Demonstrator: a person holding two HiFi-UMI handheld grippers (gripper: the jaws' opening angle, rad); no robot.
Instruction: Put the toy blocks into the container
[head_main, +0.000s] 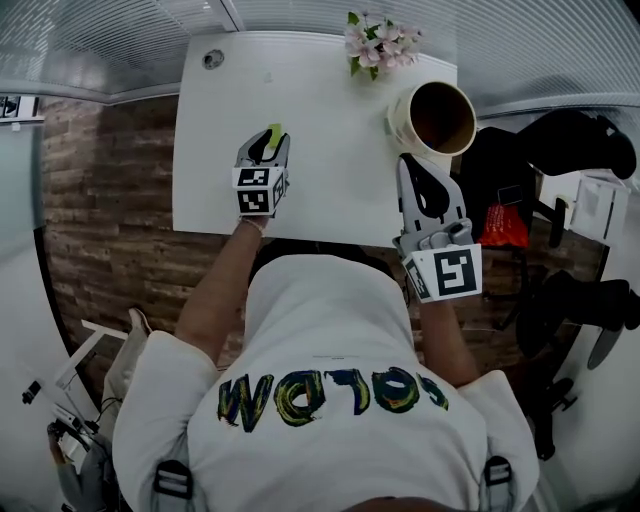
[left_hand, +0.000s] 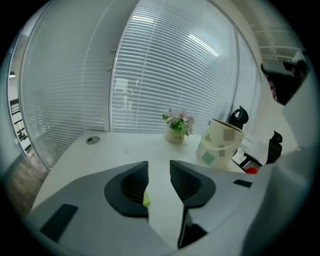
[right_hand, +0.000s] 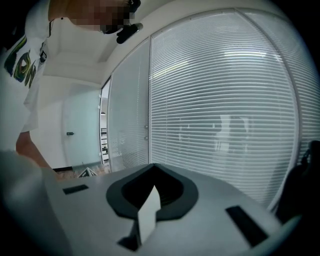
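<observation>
Left gripper (left_hand: 159, 167), jaws spread, green block (left_hand: 146, 200) beside 1 pad, well apart from container (left_hand: 220, 145); right gripper (right_hand: 152, 167) pressed together. We fear off-centre closing flicks block away.

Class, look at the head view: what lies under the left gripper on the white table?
A yellow-green block pokes out between the open jaws of the left gripper. The gripper covers the rest of the block, so its full shape cannot be seen.

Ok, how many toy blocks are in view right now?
1. One yellow-green block, at the tips of the open left gripper over the white table. Others may be hidden inside the container.
</observation>
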